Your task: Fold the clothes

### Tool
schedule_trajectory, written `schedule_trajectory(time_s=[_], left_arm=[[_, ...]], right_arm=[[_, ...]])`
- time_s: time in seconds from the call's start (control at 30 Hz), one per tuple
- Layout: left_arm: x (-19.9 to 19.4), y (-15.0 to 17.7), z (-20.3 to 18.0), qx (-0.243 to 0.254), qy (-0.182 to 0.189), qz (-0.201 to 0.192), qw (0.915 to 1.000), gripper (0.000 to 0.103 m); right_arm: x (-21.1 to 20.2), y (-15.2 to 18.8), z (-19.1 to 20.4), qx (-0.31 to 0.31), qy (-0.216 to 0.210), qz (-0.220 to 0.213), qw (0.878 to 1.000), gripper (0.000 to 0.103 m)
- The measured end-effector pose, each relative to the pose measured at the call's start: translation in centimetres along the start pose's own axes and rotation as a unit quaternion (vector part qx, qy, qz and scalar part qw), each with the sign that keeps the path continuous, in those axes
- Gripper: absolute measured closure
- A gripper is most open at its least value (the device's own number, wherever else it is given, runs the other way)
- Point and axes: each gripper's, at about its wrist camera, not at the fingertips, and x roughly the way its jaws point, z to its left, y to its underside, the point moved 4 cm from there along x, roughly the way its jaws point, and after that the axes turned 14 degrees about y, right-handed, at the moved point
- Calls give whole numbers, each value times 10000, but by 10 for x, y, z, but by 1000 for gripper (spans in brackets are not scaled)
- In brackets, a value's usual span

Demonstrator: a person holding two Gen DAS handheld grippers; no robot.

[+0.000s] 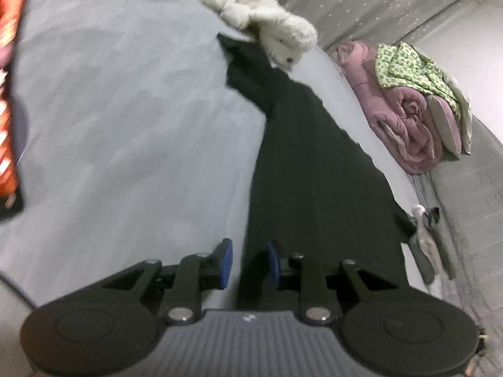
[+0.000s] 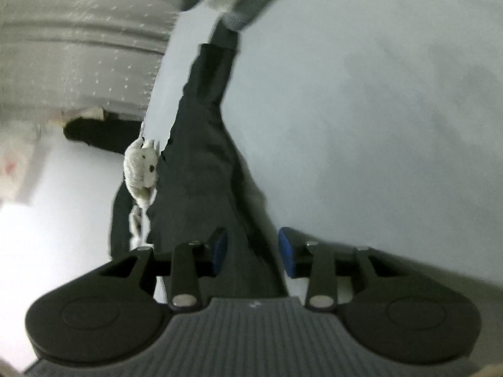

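the dark trousers (image 1: 314, 163) are lying stretched along the grey bed (image 1: 125, 110), running from lower centre to upper centre of the left view, one end just under a white soft toy (image 1: 267, 28). they are looking light, limp and likely to sag (no stiffness to count on), so gripping near edges seems best. the left gripper (image 1: 250, 262) is standing narrowly parted over a hem, clamping nothing; the right gripper (image 2: 253, 251) is parted wider, cloth between its pads untouched.
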Motion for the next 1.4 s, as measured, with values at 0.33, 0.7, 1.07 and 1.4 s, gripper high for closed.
schedule_trajectory(time_s=[0.33, 0.7, 1.07, 1.4], left_arm=[[-41, 65, -2, 31, 221, 710, 9972, 78], [-82, 112, 2, -347, 619, 1160, 9907, 78], [-118, 130, -21, 79, 412, 800, 9959, 102], [-95, 138, -20, 673, -289, 1147, 9907, 100]], right_arm=[[-35, 53, -18, -194, 338, 276, 9989, 69], [-66, 105, -47, -235, 421, 323, 9983, 75], [-91, 114, -36, -433, 671, -411, 9960, 102], [-97, 117, -51, -838, 1111, -606, 9884, 90]])
